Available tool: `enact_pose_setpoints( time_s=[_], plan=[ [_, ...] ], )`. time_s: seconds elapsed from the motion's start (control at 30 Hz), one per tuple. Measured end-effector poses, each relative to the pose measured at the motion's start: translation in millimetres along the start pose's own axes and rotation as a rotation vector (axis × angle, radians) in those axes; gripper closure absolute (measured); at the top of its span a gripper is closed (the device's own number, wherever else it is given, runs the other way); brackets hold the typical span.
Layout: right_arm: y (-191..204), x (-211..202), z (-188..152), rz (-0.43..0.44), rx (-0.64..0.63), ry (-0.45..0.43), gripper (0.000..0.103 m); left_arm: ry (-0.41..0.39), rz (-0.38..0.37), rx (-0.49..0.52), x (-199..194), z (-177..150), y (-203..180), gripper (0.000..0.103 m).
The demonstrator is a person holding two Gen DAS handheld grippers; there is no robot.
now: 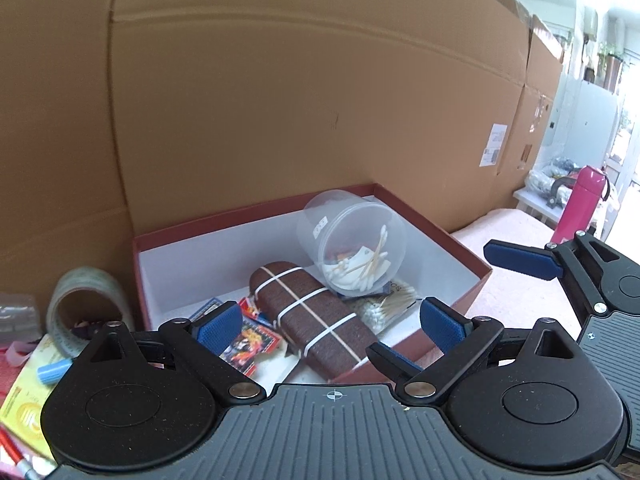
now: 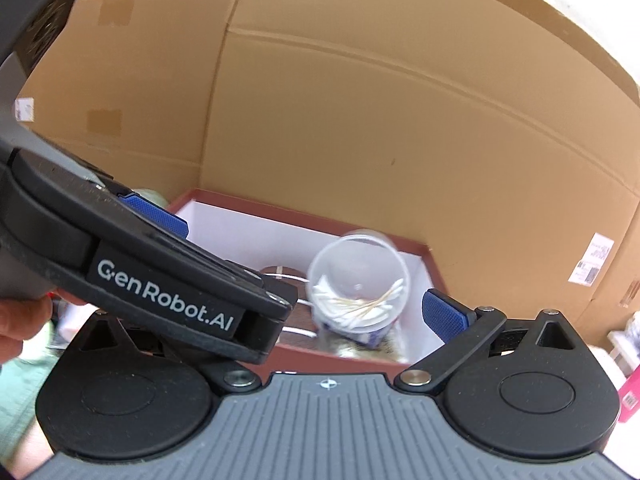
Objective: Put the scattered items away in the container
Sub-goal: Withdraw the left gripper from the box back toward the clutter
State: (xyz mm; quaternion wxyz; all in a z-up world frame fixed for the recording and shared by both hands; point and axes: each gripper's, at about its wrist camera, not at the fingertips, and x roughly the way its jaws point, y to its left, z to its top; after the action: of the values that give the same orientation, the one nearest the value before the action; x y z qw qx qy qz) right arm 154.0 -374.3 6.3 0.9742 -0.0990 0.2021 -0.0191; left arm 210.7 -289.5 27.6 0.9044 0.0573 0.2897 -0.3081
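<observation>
one red box [image 1: 472,280] is sitting open, holding one clear tub [image 1: 352,236] of cotton swabs, one brown case [image 1: 316,320] banded in white, one bag of swabs [image 1: 392,304] and one picture card [image 1: 250,342]. outside it, one tape roll [image 1: 86,304], one pink bottle [image 1: 580,204] and one blue-capped marker [image 1: 52,372] are lying. two grippers [image 1: 332,320] are showing.

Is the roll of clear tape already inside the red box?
No, the roll of clear tape lies outside the red box, past its left wall, among other loose items.
</observation>
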Motion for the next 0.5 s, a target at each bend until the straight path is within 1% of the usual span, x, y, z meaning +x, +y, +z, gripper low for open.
enact_pose_setpoints(
  time_s=[0.1,0.2,0.23,0.27,0.33,0.37,0.4,0.43,0.47,0.5],
  plan=[
    [11,-16,-6,0.031,0.013,0.000,0.001,-0.033,0.051,0.015,-26,-17,3,0.002],
    [28,-35,-17,0.060,-0.009,-0.017,0.001,-0.064,0.094,0.012,-51,-39,11,0.000],
    [40,-41,-21,0.067,-0.022,-0.025,0.001,-0.064,0.103,0.003,-59,-47,14,0.000],
    [60,-46,-25,0.076,-0.035,-0.029,0.001,-0.063,0.113,-0.009,-66,-55,17,0.000],
    [59,-69,-43,0.097,-0.048,-0.030,0.001,-0.059,0.137,-0.033,-80,-72,25,0.000],
    [62,-60,-43,0.110,-0.046,-0.029,0.001,-0.059,0.148,-0.045,-87,-81,29,0.000],
    [64,-43,-36,0.125,-0.039,-0.025,0.001,-0.056,0.161,-0.059,-94,-89,33,0.000],
    [77,-63,-30,0.142,-0.026,-0.020,0.001,-0.049,0.174,-0.074,-99,-96,37,0.000],
    [77,-70,-34,0.158,-0.008,-0.011,0.001,-0.042,0.187,-0.089,-104,-102,40,0.000],
    [85,-76,-36,0.174,0.011,-0.001,0.001,-0.033,0.199,-0.104,-110,-110,45,0.000]
  ],
)
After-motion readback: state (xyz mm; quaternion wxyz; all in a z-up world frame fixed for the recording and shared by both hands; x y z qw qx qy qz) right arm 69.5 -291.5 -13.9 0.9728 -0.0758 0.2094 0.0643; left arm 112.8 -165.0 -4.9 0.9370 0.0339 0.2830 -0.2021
